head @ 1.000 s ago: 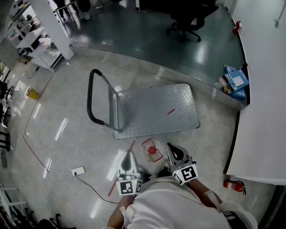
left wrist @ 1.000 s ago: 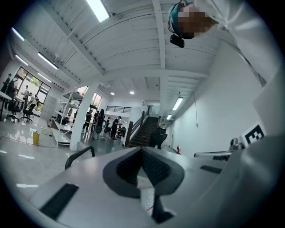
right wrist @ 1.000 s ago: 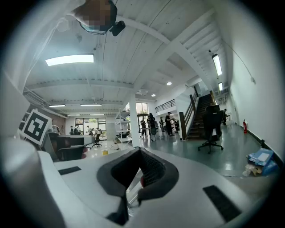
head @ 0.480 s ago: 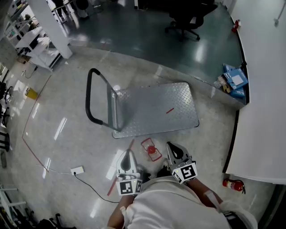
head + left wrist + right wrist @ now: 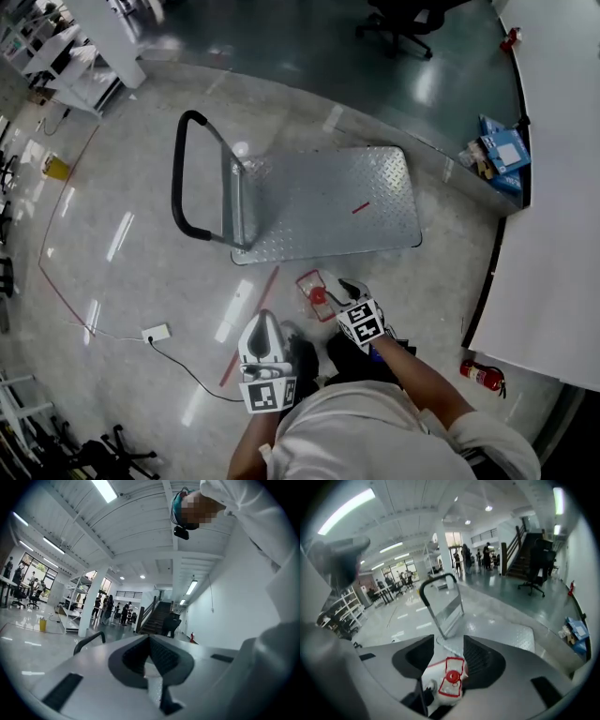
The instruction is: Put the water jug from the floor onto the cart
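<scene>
Floor [image 5: 122,281]: pale, glossy stone with a strip of red tape [image 5: 251,323] running toward the cart.
Cart [image 5: 328,211]: a flat trolley with a bare, silver, ridged-metal deck and a black loop handle [image 5: 184,178] standing up at its left end in the head view.
Water jug [image 5: 314,293]: on the floor, off the cart, just in front of the deck's near long edge and not touching it.
Jug, direction: it stands upright, long axis vertical, and its cap faces up at the head camera. The longer side of its top runs roughly toward the cart.
Jug, look: a pale, see-through body, a rectangular top edged in red and a round red cap [image 5: 451,676] at its middle.
Right claw [image 5: 342,287]: tilted down over the jug, just beside its cap in the head view. Its jaws are opening; in the right gripper view the jug shows in the gap between them, and the pads do not press on it.
Left claw [image 5: 262,324]: held level, nearer the person and well left of the jug. Its jaws meet at the tips with nothing in them.
</scene>
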